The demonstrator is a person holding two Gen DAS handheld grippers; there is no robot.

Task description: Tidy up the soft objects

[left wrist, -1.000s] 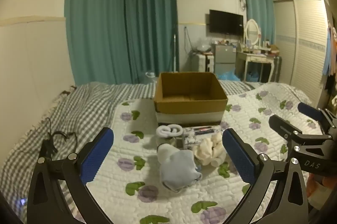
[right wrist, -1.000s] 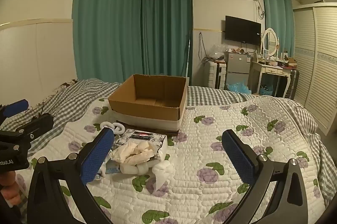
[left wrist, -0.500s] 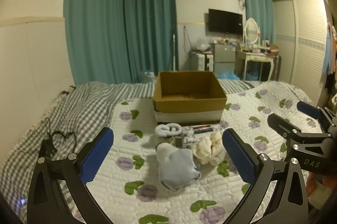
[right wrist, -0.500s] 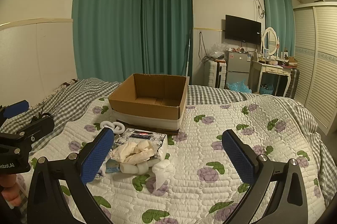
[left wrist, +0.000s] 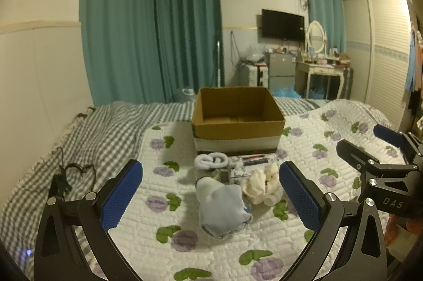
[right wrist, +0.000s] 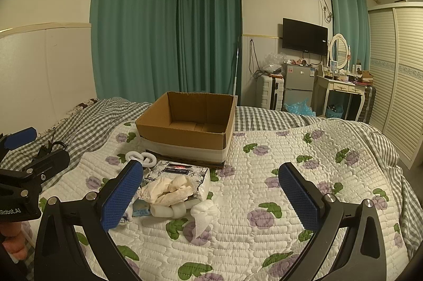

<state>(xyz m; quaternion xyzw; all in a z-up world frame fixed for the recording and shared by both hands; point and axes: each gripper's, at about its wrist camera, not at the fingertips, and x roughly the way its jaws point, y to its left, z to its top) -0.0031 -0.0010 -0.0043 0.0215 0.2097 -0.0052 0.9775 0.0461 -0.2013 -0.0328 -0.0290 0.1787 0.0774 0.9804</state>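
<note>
An open, empty cardboard box [left wrist: 238, 122] [right wrist: 185, 127] stands on the quilted bed. In front of it lies a small pile: a light blue sock [left wrist: 220, 204], a white rolled sock [left wrist: 211, 161] [right wrist: 140, 157], a cream cloth [left wrist: 261, 183] [right wrist: 166, 188] lying on a patterned tissue pack [right wrist: 179, 172], and a crumpled white tissue [right wrist: 203, 212]. My left gripper [left wrist: 211, 197] is open and empty, held above the bed just short of the blue sock. My right gripper [right wrist: 211, 197] is open and empty, to the right of the pile.
A floral quilt [right wrist: 304, 175] covers the bed over a grey checked sheet [left wrist: 79, 143]. A black cable [left wrist: 74, 170] lies on the sheet at the left. Teal curtains, a fridge, a dressing table and a wardrobe [right wrist: 396, 96] stand beyond the bed.
Both views have shifted very slightly; the pile and the box have not moved. Both grippers stay open.
</note>
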